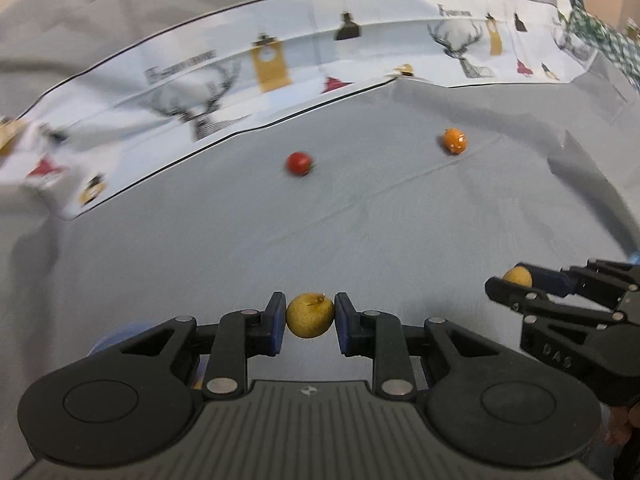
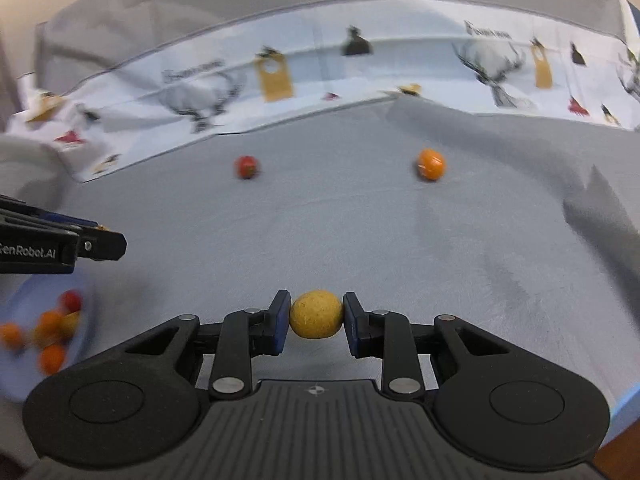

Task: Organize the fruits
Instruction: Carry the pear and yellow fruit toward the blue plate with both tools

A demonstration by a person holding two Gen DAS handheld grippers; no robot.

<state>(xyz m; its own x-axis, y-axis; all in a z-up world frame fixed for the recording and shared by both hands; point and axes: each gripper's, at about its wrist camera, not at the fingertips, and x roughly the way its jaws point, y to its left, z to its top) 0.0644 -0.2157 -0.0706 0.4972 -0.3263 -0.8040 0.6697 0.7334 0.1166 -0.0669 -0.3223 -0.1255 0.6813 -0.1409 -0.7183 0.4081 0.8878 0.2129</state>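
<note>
A yellow fruit with a stem is clamped between the pads of the left tongs at the lower centre of the left wrist view. A second round yellow fruit is clamped in the same way by the right tongs. Both are pinched across the middle, probably so that they cannot roll out while carried. A pale plate with red, orange and yellow fruits gathered on it is seen blurred at the lower left of the right wrist view, and is judged to be the collection point. A red fruit and an orange fruit are left well apart on the grey cloth of the tabletop, near a patterned cloth with deer in the upper frame.
</note>
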